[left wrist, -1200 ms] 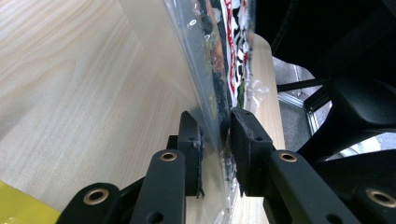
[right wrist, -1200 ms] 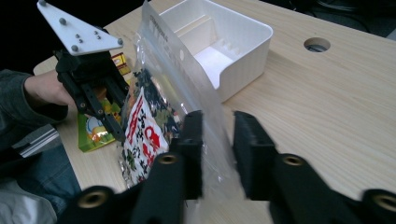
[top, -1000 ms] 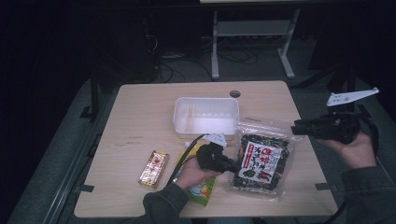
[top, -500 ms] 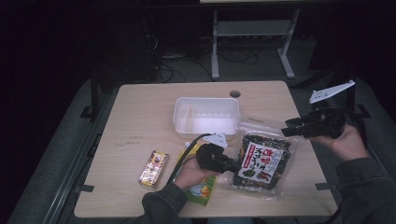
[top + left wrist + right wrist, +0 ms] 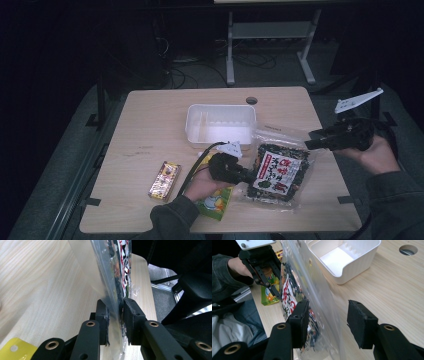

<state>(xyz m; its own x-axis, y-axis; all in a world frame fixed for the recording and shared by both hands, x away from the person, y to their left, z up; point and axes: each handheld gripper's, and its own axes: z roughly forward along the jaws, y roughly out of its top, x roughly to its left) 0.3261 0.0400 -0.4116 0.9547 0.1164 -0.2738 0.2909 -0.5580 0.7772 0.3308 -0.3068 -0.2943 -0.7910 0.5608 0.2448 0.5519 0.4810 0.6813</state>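
This looks like a lab or recording room rather than a home. A light wooden desk [image 5: 150, 125] with a cable hole [image 5: 251, 100] stands on grey carpet [image 5: 55, 180], and loose cables [image 5: 200, 70] run across the floor beyond it. Behind them stands the white metal frame [image 5: 265, 45] of another desk (its top is out of frame). The surroundings are dark, and a black chair [image 5: 195, 287] sits beside the desk.

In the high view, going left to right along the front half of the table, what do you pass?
Yellow snack bar → green packet under the person's left hand → left gripper → seaweed snack bag → right gripper, off the table's right edge.
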